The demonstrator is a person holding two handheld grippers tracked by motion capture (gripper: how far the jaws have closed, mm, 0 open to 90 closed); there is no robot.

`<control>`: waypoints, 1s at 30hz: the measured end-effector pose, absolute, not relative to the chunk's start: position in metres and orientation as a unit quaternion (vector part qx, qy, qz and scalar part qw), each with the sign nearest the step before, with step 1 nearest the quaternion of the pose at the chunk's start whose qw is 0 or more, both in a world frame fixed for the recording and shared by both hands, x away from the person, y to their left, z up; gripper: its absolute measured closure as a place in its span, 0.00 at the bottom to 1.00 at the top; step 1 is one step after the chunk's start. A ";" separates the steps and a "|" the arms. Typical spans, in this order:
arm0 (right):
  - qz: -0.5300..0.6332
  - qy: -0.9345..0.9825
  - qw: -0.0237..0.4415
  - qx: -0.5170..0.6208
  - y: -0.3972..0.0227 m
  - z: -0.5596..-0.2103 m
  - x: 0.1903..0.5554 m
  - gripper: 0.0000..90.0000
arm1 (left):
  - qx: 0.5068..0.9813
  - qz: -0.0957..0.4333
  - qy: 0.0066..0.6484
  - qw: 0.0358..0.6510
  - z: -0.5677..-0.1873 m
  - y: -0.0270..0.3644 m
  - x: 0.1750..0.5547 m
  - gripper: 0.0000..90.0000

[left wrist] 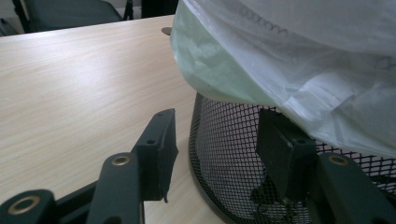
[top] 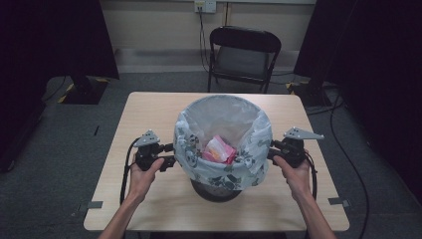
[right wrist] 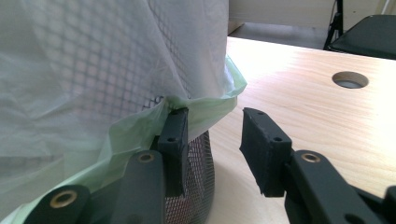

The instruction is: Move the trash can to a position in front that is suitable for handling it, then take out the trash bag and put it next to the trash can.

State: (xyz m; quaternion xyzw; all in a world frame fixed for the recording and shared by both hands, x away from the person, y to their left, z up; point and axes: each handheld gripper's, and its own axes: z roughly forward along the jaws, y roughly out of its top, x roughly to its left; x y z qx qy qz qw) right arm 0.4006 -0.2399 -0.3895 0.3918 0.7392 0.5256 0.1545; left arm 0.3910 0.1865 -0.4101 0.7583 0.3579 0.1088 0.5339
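I count one round black wire-mesh wastebasket [top: 217, 190] standing near the middle of the single light wooden table [top: 149, 107], lined with one thin pale-green translucent plastic bag [top: 226, 117] whose edge is folded down over the rim and printed with dark leaf shapes in the high view. Inside the bag lies one crumpled pink and white wrapper [top: 219, 150]. I have two grippers on this: my left gripper [top: 168, 154] sits just beside the basket's left flank, and my right gripper [top: 272, 150] just beside its right flank, each held by one hand [top: 144, 172] at about the same height. In the left gripper view the two jaws stand apart, one out over the bare table and the other up against the mesh under the hanging bag, with nothing pinched between them. In the right gripper view the jaws are also spread; one touches the folded green hem of the bag where it meets the mesh, the other hangs free over the tabletop. Beyond the table I see one black folding chair [top: 243, 55], and one round cable hole [right wrist: 350, 80] in the tabletop.
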 end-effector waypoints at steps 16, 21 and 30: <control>0.506 0.742 0.185 0.398 -0.234 -0.387 0.396 0.52 | 0.771 0.090 0.355 0.520 -0.412 0.201 0.377 0.35; 0.515 0.737 0.175 0.401 -0.242 -0.382 0.398 0.48 | 0.765 0.114 0.387 0.502 -0.414 0.211 0.383 0.29; 0.525 0.734 0.180 0.392 -0.246 -0.360 0.404 0.39 | 0.737 0.149 0.392 0.530 -0.390 0.232 0.386 0.28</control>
